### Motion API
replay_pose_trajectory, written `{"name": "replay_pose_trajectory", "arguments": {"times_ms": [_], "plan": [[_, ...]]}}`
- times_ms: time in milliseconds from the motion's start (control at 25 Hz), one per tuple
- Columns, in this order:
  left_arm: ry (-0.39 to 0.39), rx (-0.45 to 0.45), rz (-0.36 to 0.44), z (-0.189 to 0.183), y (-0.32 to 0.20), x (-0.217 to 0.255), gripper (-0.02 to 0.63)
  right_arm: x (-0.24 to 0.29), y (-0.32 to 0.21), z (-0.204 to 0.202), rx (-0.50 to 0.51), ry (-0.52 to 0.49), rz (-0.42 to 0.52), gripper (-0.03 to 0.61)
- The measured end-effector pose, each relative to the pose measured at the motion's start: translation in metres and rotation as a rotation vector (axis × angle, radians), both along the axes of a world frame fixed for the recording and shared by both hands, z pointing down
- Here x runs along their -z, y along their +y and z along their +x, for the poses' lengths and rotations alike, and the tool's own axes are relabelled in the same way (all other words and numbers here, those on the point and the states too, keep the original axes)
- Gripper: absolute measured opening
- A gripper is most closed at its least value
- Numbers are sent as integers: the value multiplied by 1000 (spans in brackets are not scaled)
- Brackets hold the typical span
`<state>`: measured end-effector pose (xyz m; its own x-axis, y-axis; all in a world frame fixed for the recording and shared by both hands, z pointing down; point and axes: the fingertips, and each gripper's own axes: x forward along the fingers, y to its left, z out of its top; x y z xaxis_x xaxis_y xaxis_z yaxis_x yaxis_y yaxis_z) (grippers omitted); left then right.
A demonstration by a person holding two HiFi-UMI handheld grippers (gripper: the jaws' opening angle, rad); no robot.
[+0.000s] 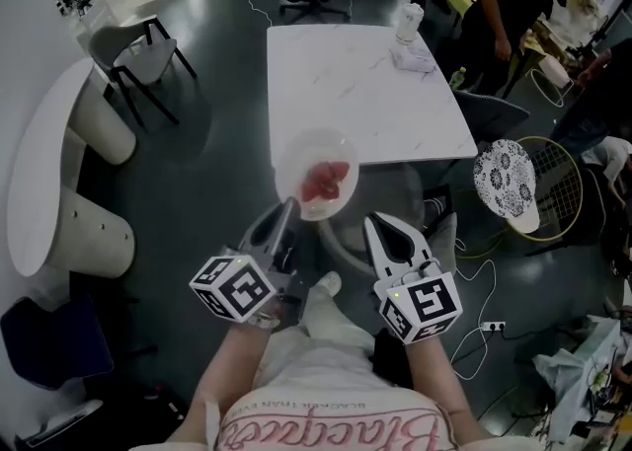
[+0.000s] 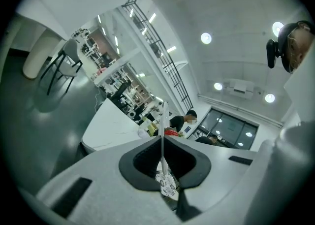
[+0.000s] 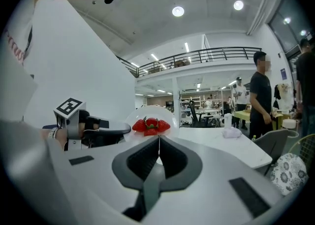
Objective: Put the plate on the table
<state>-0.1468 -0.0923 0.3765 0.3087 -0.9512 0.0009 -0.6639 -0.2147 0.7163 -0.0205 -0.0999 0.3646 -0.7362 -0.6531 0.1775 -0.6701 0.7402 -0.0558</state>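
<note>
Short of the table (image 1: 365, 84), we pinch the plate (image 1: 296, 158) at 7 o'clock in the left claw (image 1: 286, 210) alone; right claw (image 1: 373, 227) closed, empty; a tilt could spill the strawberries (image 1: 326, 183).

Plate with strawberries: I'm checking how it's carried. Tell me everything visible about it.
The plate is round, shallow and translucent white, like plastic or glass, and carries red strawberries. It is in the air by the near edge of the white table, not set down. The left gripper pinches its rim; the shut right gripper is beside it, apart.
</note>
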Motion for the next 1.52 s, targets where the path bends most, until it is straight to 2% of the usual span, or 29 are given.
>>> {"name": "replay_pose_trajectory", "arguments": {"times_ms": [240,520,800,1000,1360,1520], "plan": [[-2,-13,-39,-6,-66,-12,15,-11,-64,-1,-11,9,-19,5],[-1,-34,-98,1,-153,-29,15,-23,-146,7,-28,-5,-45,5],[-24,-57,-147,9,-220,-49,15,-43,-211,10,-69,-21,-59,5],[-34,-72,-207,9,-256,-77,15,-64,-240,8,-98,-42,-110,5],[-21,-119,-328,-3,-311,-133,15,-105,-287,-10,-145,-3,-121,5],[-16,-146,-391,-11,-333,-160,15,-126,-306,-20,-180,7,-163,5]]}}
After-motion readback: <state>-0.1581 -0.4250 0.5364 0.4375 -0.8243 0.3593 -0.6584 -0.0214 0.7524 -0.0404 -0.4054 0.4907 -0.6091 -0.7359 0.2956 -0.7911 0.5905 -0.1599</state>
